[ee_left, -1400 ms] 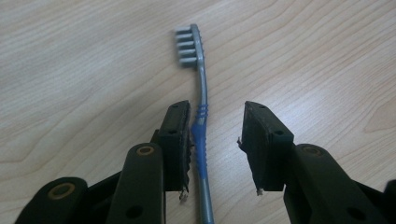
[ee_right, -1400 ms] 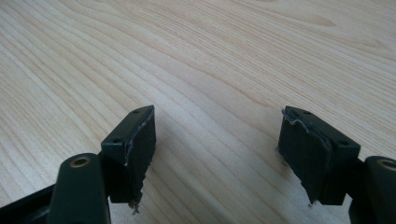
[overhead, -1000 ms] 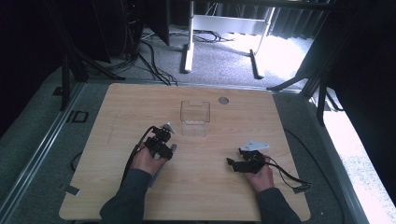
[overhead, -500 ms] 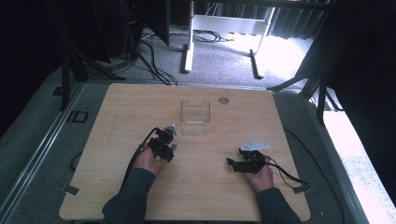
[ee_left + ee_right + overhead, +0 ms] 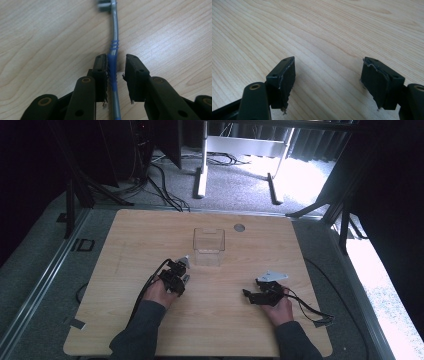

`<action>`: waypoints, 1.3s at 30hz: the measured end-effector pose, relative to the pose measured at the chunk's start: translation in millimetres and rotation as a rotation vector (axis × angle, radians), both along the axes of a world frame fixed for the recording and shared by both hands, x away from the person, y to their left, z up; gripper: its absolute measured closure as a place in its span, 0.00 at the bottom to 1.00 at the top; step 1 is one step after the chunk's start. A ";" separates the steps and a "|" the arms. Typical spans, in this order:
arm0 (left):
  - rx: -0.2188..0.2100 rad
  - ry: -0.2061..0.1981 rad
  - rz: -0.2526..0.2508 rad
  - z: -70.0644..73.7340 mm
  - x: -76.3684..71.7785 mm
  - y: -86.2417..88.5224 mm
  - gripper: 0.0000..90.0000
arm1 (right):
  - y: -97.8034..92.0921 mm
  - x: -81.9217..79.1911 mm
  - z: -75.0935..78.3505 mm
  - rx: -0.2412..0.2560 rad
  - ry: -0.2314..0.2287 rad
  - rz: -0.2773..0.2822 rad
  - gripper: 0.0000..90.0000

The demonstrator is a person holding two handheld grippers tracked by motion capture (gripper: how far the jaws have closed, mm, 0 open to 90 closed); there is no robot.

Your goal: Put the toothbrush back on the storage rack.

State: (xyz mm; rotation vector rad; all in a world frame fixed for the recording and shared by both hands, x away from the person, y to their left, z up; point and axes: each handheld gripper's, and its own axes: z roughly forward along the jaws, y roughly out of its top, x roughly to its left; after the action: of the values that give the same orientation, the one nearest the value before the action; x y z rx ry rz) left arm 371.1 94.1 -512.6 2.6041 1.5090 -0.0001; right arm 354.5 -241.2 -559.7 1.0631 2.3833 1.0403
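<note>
Right hand-held gripper (image 5: pixel 328 85): jaws were held wide apart over bare desk (image 5: pixel 150 235), nothing between them.
Left hand-held gripper (image 5: pixel 116 75): jaws were set astride the toothbrush (image 5: pixel 113 50), parted; one pad was touching the blue grip, the other just clear.
Toothbrush position: flat on the desk, straight ahead of the left hand-held gripper, handle between its jaws.
Long axis: was seen running away from the jaws, head at the far end.
Nearer hand: the left; the right was well apart.
Clear box (image 5: pixel 209 246): was seen just beyond the left hand-held gripper (image 5: pixel 176 277).
Count: one toothbrush, one box, two grippers.
</note>
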 end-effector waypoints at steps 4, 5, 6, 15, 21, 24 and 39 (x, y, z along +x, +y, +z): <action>0.011 -0.003 0.004 -1.5 -0.1 0.3 0.81 | 0.0 0.0 0.0 0.000 0.000 0.000 0.30; 0.012 -0.001 0.005 -2.0 -0.1 0.2 0.82 | 0.0 -0.1 0.0 0.000 0.001 -0.001 0.30; 0.019 0.000 0.003 -2.6 -0.1 0.0 0.82 | 0.0 0.0 0.0 0.000 0.000 0.000 0.30; 0.043 -0.001 -0.011 -4.5 -0.7 -1.6 0.88 | 0.0 0.0 0.0 0.000 0.000 0.000 0.30; 0.052 0.001 -0.037 -4.3 -0.7 -2.2 0.90 | 0.0 -0.1 0.0 0.000 0.001 -0.001 0.30; 0.048 -0.005 -0.043 -3.7 -1.0 -1.4 0.90 | 0.0 -0.1 0.0 0.000 0.002 -0.001 0.30; 0.029 -0.052 -0.034 12.4 -2.0 9.7 0.91 | 0.0 0.1 0.0 0.000 0.000 0.001 0.30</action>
State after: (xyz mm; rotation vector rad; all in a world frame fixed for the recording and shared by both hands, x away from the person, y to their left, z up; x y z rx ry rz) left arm 369.1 103.8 -500.2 2.6306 1.4582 0.0857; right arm 354.6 -241.2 -559.7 1.0620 2.3834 1.0406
